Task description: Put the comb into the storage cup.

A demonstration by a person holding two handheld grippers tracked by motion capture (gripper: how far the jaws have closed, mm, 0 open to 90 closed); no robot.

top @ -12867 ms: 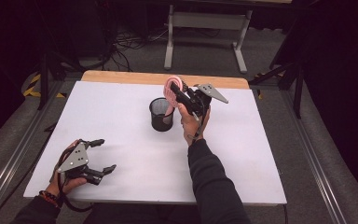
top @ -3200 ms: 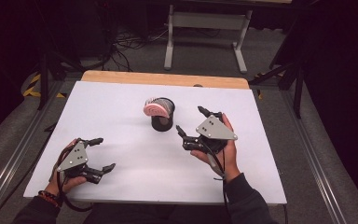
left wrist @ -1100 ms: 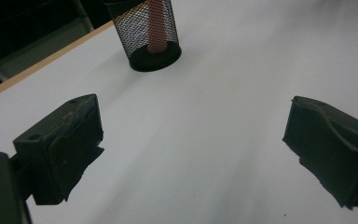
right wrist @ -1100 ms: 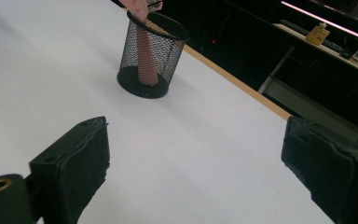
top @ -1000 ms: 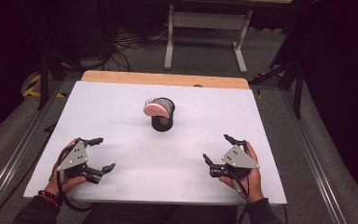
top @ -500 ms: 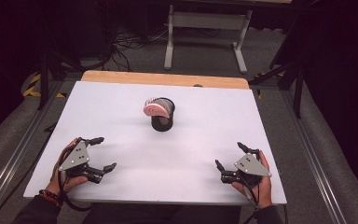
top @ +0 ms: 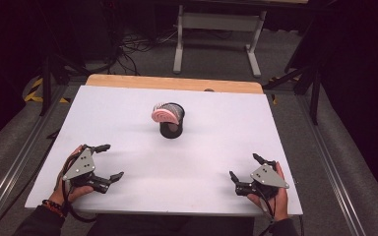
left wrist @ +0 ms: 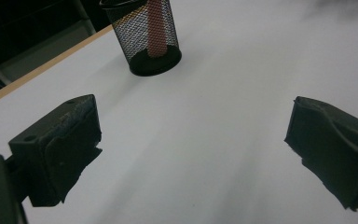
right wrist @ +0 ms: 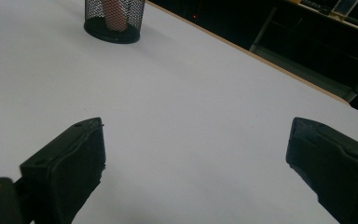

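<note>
Both grippers, left [top: 104, 162] and right [top: 246, 173], are resting wide open and empty at the near corners, apparently finished, leaving the pink thing, perhaps a brush [top: 163, 112], standing in the cup [top: 171, 125] mid-table.

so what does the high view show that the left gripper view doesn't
High view alone: both hands, the left gripper and right gripper seen whole, the pink thing's curved top sticking out of the cup's rim, and the floor with a metal stand beyond the table. Left gripper view alone: the cup's mesh wall up close, the pink thing seen through it. Both: the white table, the black mesh cup, open jaws.
</note>
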